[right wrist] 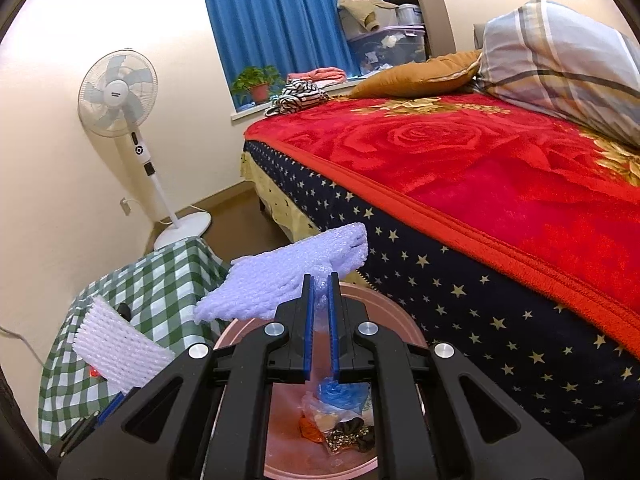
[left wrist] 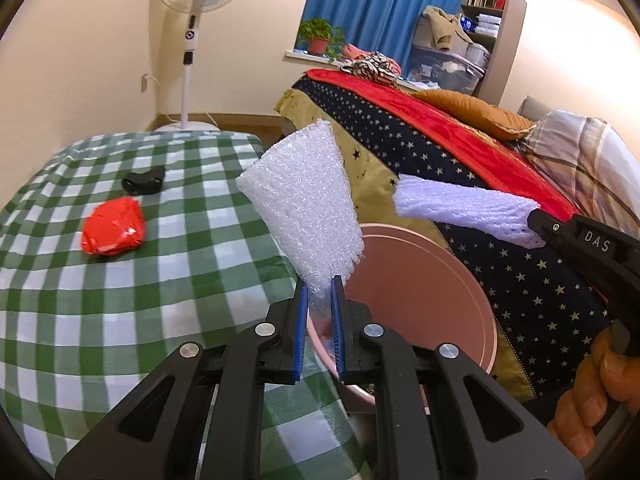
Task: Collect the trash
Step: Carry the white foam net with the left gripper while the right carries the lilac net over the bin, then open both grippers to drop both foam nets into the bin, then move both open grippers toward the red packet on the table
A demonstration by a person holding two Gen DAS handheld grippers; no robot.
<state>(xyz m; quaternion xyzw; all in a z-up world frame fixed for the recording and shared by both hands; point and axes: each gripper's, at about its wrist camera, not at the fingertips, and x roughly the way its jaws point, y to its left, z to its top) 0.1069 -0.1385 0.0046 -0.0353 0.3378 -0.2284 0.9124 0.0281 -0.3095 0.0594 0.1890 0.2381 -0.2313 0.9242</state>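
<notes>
My left tool (left wrist: 320,284) pinching white foam netting (left wrist: 300,200), my right tool (right wrist: 319,280) pinching lilac foam netting (right wrist: 288,280), both above pink bin (left wrist: 460,300) between checked counter (left wrist: 120,300) left and bed (right wrist: 480,200) right, red wrapper (left wrist: 112,226) on counter.

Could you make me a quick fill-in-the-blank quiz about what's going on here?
1. Each tool grips a piece of white foam ____.
2. The pink bin stands between the checked table and the ____.
3. The red wrapper lies on the ____.
4. Behind the table stands a white ____.

Missing words: net; bed; table; fan
</notes>
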